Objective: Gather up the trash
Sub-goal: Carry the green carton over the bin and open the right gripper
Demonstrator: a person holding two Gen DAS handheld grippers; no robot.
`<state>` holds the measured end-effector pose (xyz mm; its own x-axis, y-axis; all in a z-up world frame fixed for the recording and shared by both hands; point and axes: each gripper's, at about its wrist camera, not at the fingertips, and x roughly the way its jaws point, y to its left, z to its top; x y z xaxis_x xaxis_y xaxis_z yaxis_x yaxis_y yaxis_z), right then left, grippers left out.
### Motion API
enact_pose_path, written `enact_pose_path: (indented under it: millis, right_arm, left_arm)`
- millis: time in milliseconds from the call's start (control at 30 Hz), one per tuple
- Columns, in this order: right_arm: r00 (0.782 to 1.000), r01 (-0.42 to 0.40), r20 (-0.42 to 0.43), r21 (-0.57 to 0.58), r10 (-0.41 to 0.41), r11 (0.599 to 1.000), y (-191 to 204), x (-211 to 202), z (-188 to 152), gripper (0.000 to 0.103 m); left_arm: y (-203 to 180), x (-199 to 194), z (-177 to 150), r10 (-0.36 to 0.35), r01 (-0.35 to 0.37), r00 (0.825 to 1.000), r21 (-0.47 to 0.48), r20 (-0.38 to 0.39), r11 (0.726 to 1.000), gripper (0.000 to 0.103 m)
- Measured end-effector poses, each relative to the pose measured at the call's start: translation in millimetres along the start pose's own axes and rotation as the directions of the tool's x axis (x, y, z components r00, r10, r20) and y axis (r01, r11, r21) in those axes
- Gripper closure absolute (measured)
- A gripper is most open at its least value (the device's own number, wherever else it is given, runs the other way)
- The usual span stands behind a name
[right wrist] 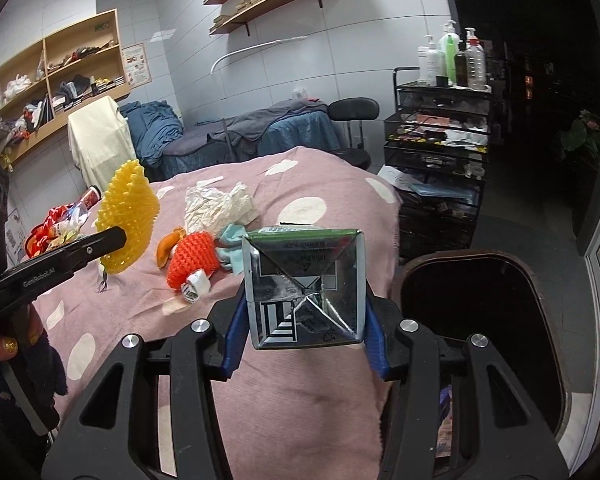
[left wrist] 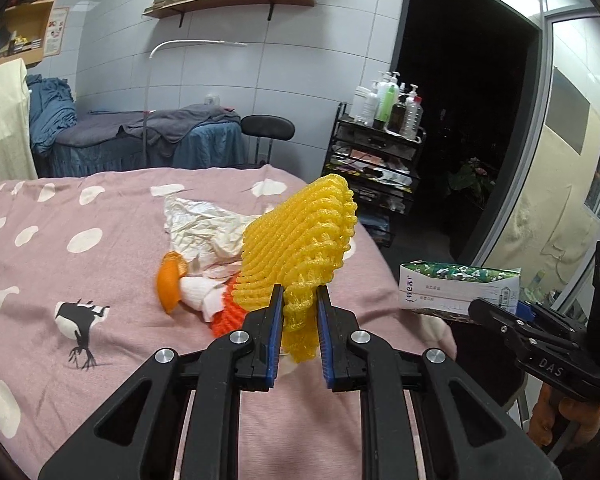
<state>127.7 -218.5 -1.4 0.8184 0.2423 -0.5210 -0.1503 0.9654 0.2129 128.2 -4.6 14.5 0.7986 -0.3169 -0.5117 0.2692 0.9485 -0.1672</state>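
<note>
My left gripper [left wrist: 299,300] is shut on a yellow foam fruit net [left wrist: 300,240] and holds it above the pink spotted bed cover [left wrist: 80,280]; the net also shows in the right wrist view [right wrist: 129,216]. My right gripper [right wrist: 306,312] is shut on a green and white drink carton [right wrist: 306,288], also seen in the left wrist view [left wrist: 456,288]. On the cover lie an orange foam net [right wrist: 192,260], orange peel [left wrist: 169,284], crumpled paper [left wrist: 204,228] and a light blue cloth [right wrist: 232,248].
A dark open bin [right wrist: 480,328] stands by the bed's right edge. A black wire cart [right wrist: 436,152] with bottles stands beyond it. Red wrappers and a can [right wrist: 60,224] lie at the cover's left. A massage bed [left wrist: 148,136] and stool stand behind.
</note>
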Motion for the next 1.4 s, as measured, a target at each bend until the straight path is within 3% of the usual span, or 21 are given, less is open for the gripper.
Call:
enact_pose_path:
  millis: [300, 533, 867, 1100, 1400]
  right_arm:
    - [0.995, 0.092, 0.037, 0.062, -0.094, 0.994, -42.0, -27.0, -4.2, 0.054]
    - [0.981, 0.189, 0.016, 0.142, -0.193, 0.972, -81.4, -33.7, -10.6, 0.054]
    - [0.948, 0.31, -0.149, 0.229, -0.282, 0.923, -133.2, -1.4, -32.6, 0.054]
    - [0.916, 0.36, -0.285, 0.265, -0.284, 0.895, -155.4, 30.0, -60.4, 0.054]
    - [0.9, 0.364, -0.347, 0.265, -0.264, 0.893, -159.0, 51.4, -84.6, 0.053]
  left_arm:
    - [-48.7, 3.6, -0.6, -0.091, 0.09, 0.996, 0.065, -0.001, 0.994, 0.087]
    - [-83.7, 10.2, -2.9, -0.151, 0.152, 0.988, 0.121, -0.013, 0.981, 0.087]
    - [-112.9, 22.7, -8.4, -0.209, 0.214, 0.977, 0.153, -0.051, 0.965, 0.087]
    - [-130.3, 32.0, -13.6, -0.237, 0.248, 0.968, 0.17, -0.082, 0.954, 0.087]
    - [-146.5, 42.2, -24.2, -0.258, 0.278, 0.958, 0.189, -0.125, 0.942, 0.087]
